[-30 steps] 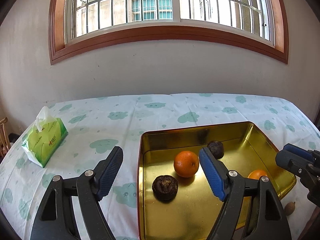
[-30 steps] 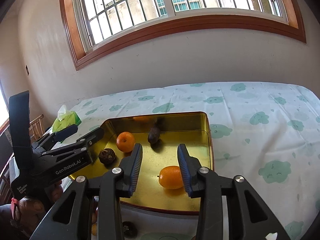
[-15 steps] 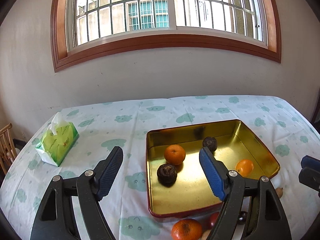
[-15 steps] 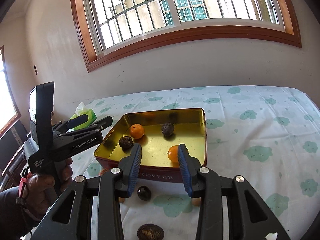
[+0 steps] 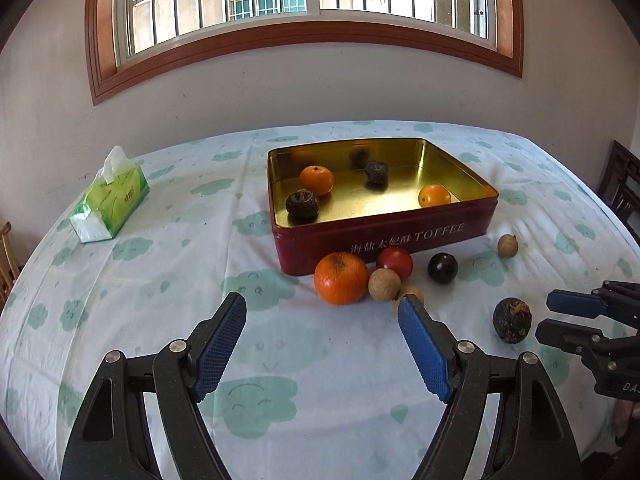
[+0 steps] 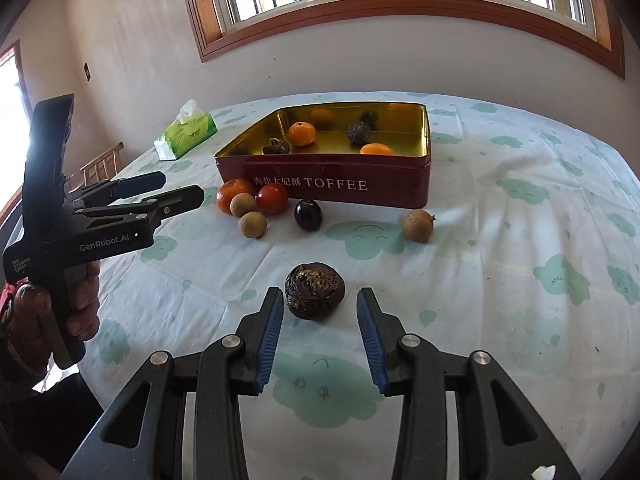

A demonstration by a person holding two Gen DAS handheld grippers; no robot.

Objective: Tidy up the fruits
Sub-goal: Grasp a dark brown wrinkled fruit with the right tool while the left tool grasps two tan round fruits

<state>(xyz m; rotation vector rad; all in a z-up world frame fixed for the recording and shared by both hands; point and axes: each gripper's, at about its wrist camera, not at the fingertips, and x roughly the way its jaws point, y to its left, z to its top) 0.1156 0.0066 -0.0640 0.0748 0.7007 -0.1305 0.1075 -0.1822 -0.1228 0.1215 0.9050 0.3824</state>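
Claws both gape: the right claw is opening around a wrinkled dark fruit (untouched), the left claw wide over bare bench.

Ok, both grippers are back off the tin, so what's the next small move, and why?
Probably ease the right gripper forward and down around the dark wrinkled fruit. That fruit lies on the tablecloth just ahead of the fingertips, outside the toffee tin, and the jaws are opening, with nothing gripped.

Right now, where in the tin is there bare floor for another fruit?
Bare: the toffee tin's middle and near floor, between the wrinkled dark fruit and the small orange. Crowded: the loose cluster around the big orange outside the front wall.
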